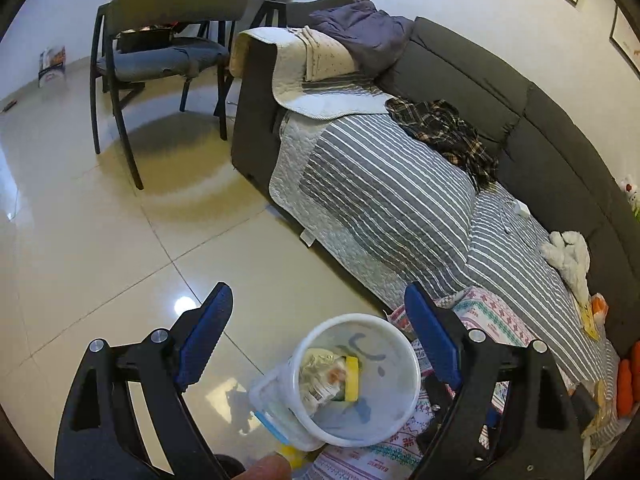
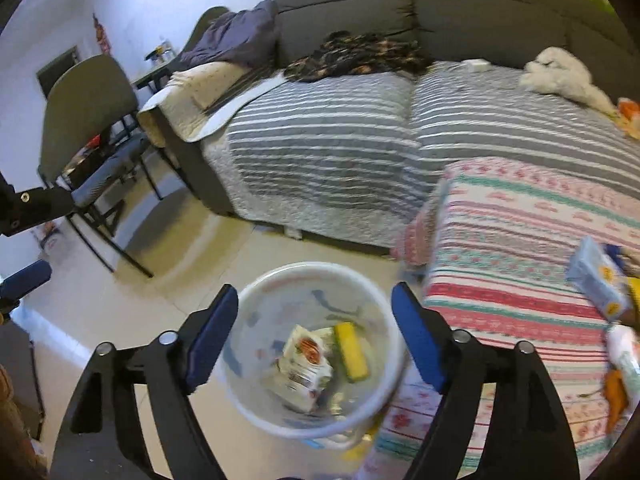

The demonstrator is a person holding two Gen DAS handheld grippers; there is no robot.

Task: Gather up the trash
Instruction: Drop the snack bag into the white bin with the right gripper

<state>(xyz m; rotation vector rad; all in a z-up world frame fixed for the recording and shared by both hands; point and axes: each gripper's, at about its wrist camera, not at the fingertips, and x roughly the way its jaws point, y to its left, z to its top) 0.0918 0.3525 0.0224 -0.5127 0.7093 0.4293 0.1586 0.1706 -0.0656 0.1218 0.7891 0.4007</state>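
The left gripper (image 1: 318,336) has its blue-padded fingers (image 1: 206,340) spread wide with nothing between them, hovering above the white bucket (image 1: 356,380) that stands on the tiled floor (image 1: 100,240). The right gripper (image 2: 314,334) is likewise wide apart and empty, directly over the same bucket (image 2: 316,350).

Inside the bucket lie a crumpled printed wrapper (image 2: 306,364) and a yellow sponge-like piece (image 2: 351,350), side by side on the bottom. A clear plastic container (image 1: 276,404) leans against the bucket's outer wall.

Just beside the bucket is a sofa (image 1: 500,92) draped in a grey striped quilt (image 1: 384,196), with a pink and green patterned blanket (image 2: 512,248) over the end nearest the bucket. On that blanket, away from the bucket, lies a light blue carton (image 2: 600,284). Farther along the sofa from the bucket rest a plaid garment (image 1: 444,132) and a white plush toy (image 1: 568,256). A dark chair (image 1: 160,52) stands on the floor well beyond the bucket.
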